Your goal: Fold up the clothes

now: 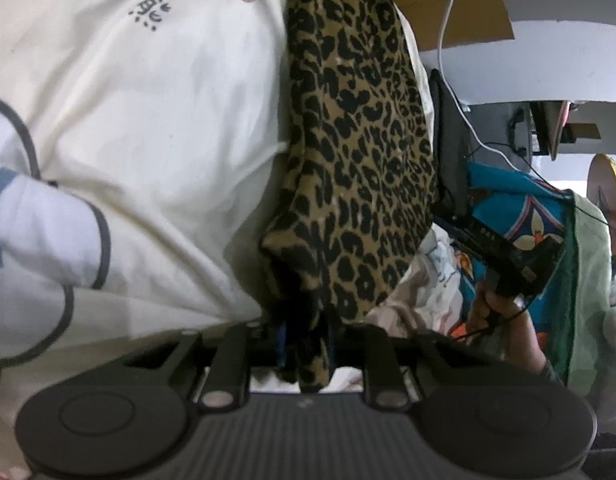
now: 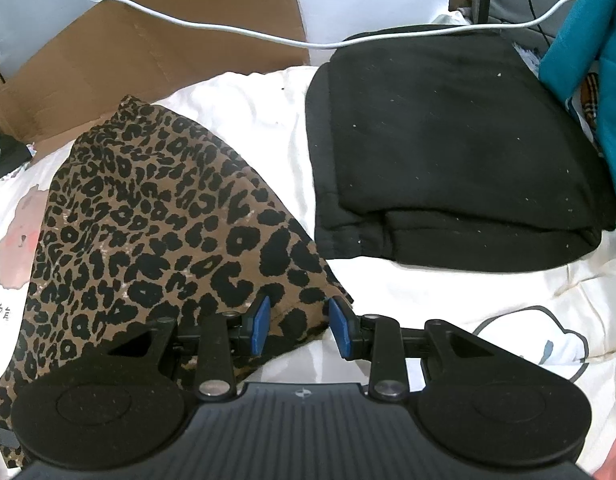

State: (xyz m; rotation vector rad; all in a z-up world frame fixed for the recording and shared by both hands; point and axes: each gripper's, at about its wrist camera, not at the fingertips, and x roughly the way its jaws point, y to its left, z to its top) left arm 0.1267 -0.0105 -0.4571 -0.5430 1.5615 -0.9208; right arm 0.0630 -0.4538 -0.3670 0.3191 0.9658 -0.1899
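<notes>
Apparently mid-fold, the left gripper [image 1: 303,344] has its fingers pinched on the leopard-print garment [image 2: 147,232] draped across the frame's left, while the right gripper [image 2: 299,326], fingers parted and empty, straddles its hem and should close there.

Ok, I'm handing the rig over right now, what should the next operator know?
Left gripper: shut on a corner of the leopard cloth.
Right gripper: open, straddling the cloth's near edge, gripping nothing.
Cloth lies spread and rumpled on the white sheet, not yet folded.
Black garment sits folded beside it, apparently done.
Left to do: fold the leopard cloth.
</notes>
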